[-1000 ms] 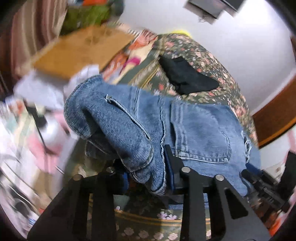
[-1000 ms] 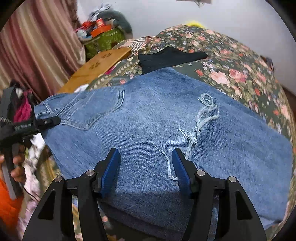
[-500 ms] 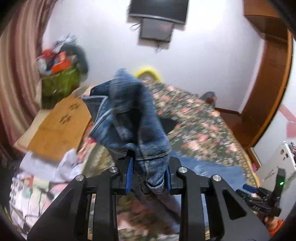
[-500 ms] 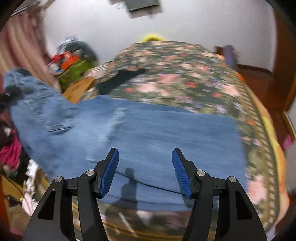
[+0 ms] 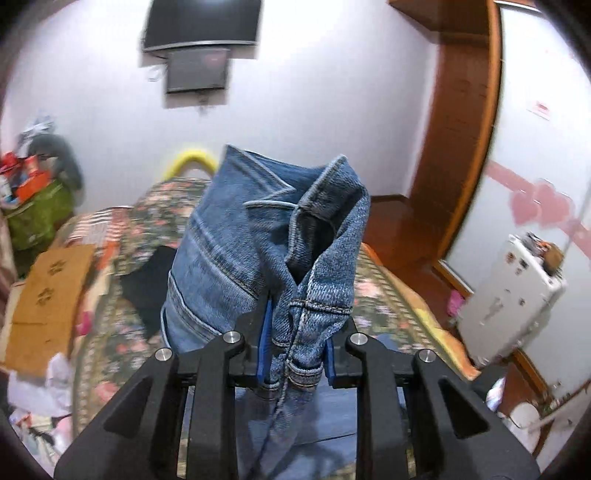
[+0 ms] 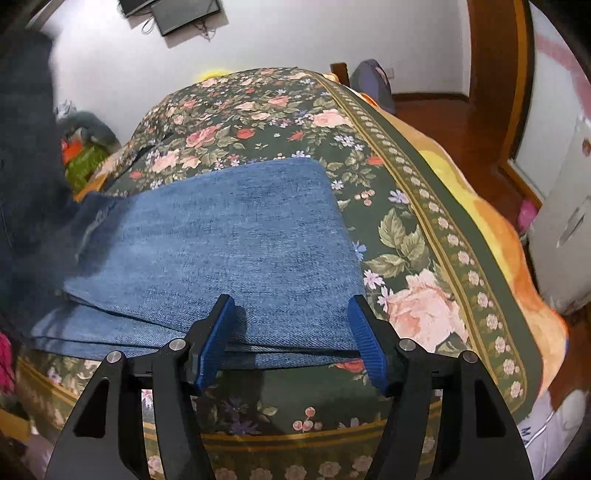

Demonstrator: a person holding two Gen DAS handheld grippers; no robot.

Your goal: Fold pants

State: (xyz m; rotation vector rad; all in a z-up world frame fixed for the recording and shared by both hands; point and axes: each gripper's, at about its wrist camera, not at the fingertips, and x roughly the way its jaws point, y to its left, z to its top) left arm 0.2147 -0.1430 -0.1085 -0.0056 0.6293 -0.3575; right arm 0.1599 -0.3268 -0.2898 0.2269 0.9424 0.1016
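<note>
Blue denim pants (image 5: 258, 240) rise bunched in front of the left wrist camera. My left gripper (image 5: 297, 347) is shut on their seamed waistband, and its jaws are still closing. The rest of the pants (image 6: 221, 240) lies flat on the floral bedspread (image 6: 424, 229), folded leg on leg. My right gripper (image 6: 291, 321) stands open over the leg end by the bed's front edge. Its jaws are opening, with denim below them and nothing pinched. A dark blurred mass of lifted denim (image 6: 26, 147) fills the left of the right wrist view.
A black garment (image 5: 151, 288) lies on the bed behind the raised pants. A cardboard sheet (image 5: 44, 295) and clutter sit left of the bed. At the right stands a white appliance (image 5: 509, 295) on the wooden floor (image 6: 443, 122). A screen (image 5: 199, 26) hangs on the far wall.
My left gripper has lifted the waistband up off the bed and rolled, so the denim now stands upright. My right gripper slid along the legs to their end.
</note>
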